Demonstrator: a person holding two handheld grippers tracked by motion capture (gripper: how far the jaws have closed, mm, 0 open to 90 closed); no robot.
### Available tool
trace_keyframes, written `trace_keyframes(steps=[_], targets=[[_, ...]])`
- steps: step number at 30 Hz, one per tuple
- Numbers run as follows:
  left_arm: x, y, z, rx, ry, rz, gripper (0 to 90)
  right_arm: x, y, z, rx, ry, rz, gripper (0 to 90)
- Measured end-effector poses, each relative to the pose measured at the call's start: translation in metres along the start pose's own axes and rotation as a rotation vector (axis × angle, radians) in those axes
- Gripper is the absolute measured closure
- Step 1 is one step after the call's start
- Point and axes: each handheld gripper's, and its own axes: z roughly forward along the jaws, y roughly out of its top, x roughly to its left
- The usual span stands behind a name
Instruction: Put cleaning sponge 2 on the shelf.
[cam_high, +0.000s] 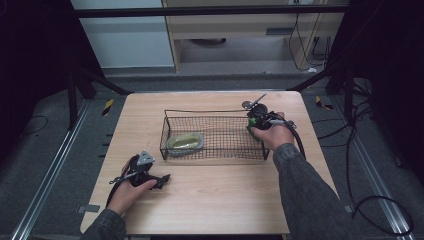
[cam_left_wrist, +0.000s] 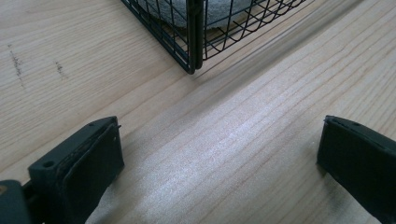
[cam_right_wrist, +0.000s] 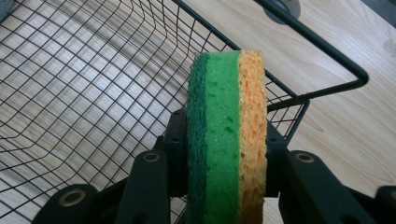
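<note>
- A black wire basket (cam_high: 215, 116) stands near the middle of the wooden counter (cam_high: 210, 200), long side facing the person, open at the top.
- Inside the basket, at its left end, lies a pale oval dish-like thing (cam_high: 185, 142) with a yellowish-green middle; what exactly it is cannot be told from the high view. It rests on the mesh floor, close to the front wall.
- In the left gripper view the near corner of the basket (cam_left_wrist: 194, 46) shows with something pale and grey (cam_left_wrist: 210, 9) behind the mesh.
- The rest of the basket floor, from the middle to the right end, is bare mesh with the counter's wood showing through.
- The right gripper (cam_high: 257, 122) is at the basket's right end, at the rim. Its jaws are closed on a sponge (cam_right_wrist: 229, 135), pressing it from both flat sides.
- The sponge stands on edge between the jaws: dark green scouring layer on one side, bright green in the middle, orange-yellow on the other. In the right gripper view it is above the basket's mesh floor, just inside the right-hand corner of the rim (cam_right_wrist: 327, 51).
- The left gripper (cam_high: 142, 172) rests on the counter in front of the basket's left corner, apart from it. Its jaws stand wide open with nothing but bare wood between them.
- A small dark round object (cam_high: 247, 104) lies on the counter just behind the basket's right rear corner.
</note>
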Motion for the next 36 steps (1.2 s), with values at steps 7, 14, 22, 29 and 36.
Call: trace_keyframes(steps=[7,14,22,29,36], targets=[[0.000,0.000,0.000,0.000,-0.001,0.001,0.0,0.002,0.001,0.007,0.006,-0.003,-0.003,64.7],[0.000,0.000,0.000,0.000,-0.001,0.001,0.0,0.003,0.001,0.013,0.018,-0.007,-0.007,64.6],[0.000,0.000,0.000,-0.001,-0.002,0.001,0.0,0.005,0.002,0.014,0.023,-0.005,-0.011,64.4],[0.000,0.000,0.000,0.000,-0.002,0.002,0.0,0.005,0.002,0.015,0.031,-0.004,-0.014,63.2],[0.000,0.000,0.000,0.003,-0.002,0.006,0.0,0.007,0.001,0.011,0.027,0.002,-0.018,60.2]])
